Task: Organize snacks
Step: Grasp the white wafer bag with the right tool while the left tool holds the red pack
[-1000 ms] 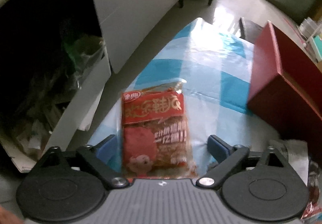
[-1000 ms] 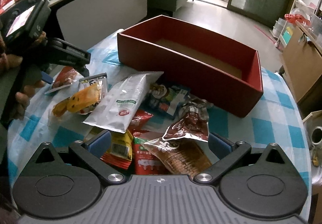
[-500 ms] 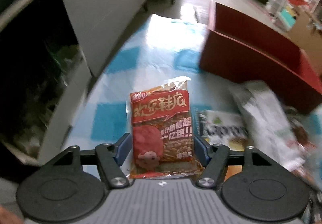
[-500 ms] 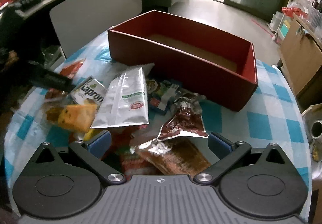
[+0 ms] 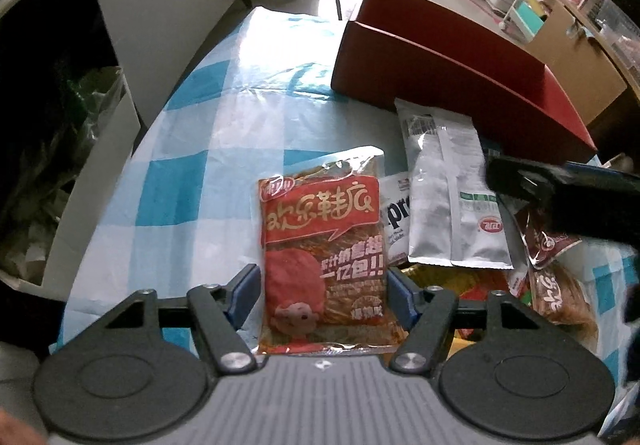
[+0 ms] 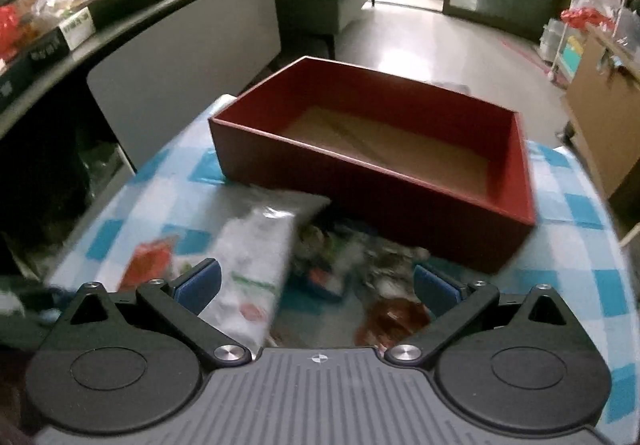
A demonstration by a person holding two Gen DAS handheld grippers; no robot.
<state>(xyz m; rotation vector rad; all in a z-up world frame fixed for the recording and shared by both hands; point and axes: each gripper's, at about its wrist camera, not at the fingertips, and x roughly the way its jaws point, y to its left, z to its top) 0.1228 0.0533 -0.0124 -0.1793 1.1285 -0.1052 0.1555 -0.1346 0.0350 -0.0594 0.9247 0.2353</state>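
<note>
- Right wrist view: snack pile between the fingers motion-blurred, labels unreadable.
- White pouch smeared; its lower end hidden behind the left finger.
- Left wrist view: red packet bottom edge hidden by the gripper body.
- Box interior hidden by its near wall.
- Dark gripper right of the fingers blurred, cut by the edge.

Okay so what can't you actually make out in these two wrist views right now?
- Left wrist view: bottom edge of the red packet in the left gripper is hidden by the gripper body.
- Left wrist view: brown snack bags are partly covered by the dark blurred right gripper.
- Right wrist view: the snack pile is motion-blurred; labels are unreadable.
- Right wrist view: red box, floor behind its near wall is hidden.
</note>
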